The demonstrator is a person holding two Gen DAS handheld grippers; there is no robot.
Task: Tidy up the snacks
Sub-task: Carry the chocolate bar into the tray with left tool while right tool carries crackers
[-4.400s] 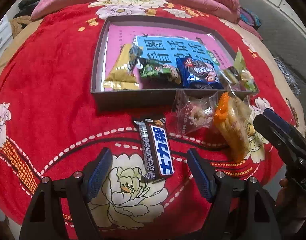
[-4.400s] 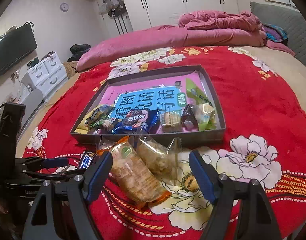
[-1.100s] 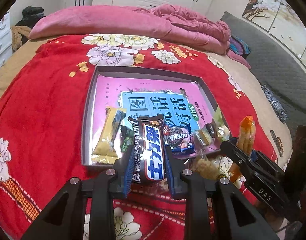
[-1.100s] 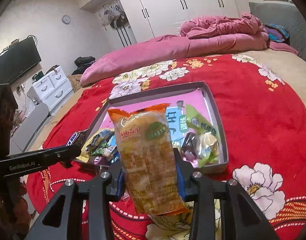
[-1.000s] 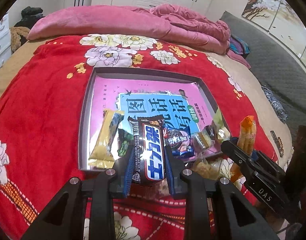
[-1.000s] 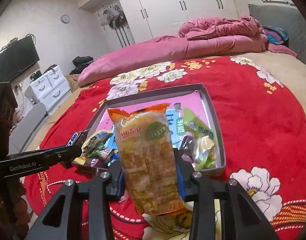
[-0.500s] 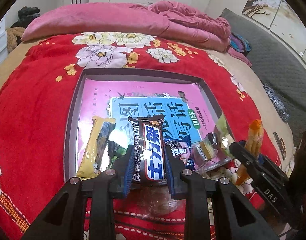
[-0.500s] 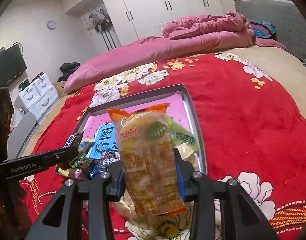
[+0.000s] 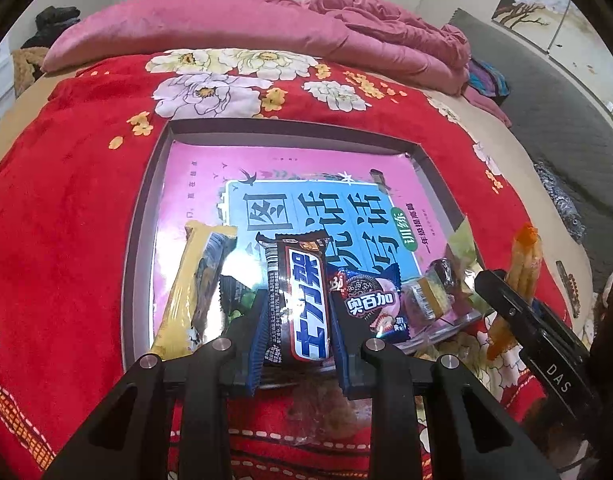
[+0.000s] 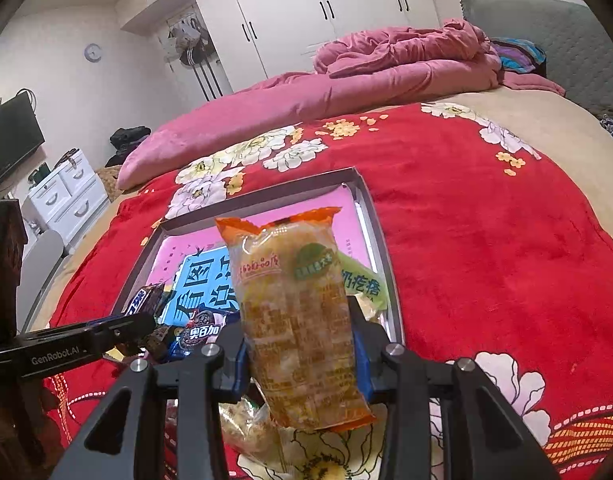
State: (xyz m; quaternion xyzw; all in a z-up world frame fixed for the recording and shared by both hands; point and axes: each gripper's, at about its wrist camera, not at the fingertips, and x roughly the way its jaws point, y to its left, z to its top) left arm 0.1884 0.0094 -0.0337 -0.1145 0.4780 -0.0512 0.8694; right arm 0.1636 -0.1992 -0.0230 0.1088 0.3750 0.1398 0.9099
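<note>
Landmark: grey tray (image 9: 140, 216) on your red floral blanket (image 9: 58, 200), pink-and-blue book cover (image 9: 314, 208) lying flat inside it.
Left gripper (image 9: 300, 330): your jaws are clamped on the chocolate bar (image 9: 300, 300), blue pads pressing both long sides.
Chocolate bar axis: long axis runs along your fingers, away from the camera; crimped top end points toward the tray's far wall, label face up.
Chocolate bar place: lifted over the tray's near edge, between the yellow wrapper (image 9: 194, 292) and the blue cookie pack (image 9: 372, 304).
Right gripper (image 10: 302, 350): your jaws are closed on the orange-ended cake packet (image 10: 296, 312), gripped low on its body.
Cake packet axis: long axis upright along your fingers, tilted slightly; orange top seal points up and toward the tray's far side, bottom seal hangs below the pads.
Cake packet place: held above the tray's near right corner, in front of the green packet (image 10: 364, 282).
Outside tray: clear bag of snacks (image 10: 246, 428) on the blanket just before the tray's near wall, under your right gripper.
Cross view: left gripper shows at the left edge of the right wrist view, bar tip over the tray's near left part.
</note>
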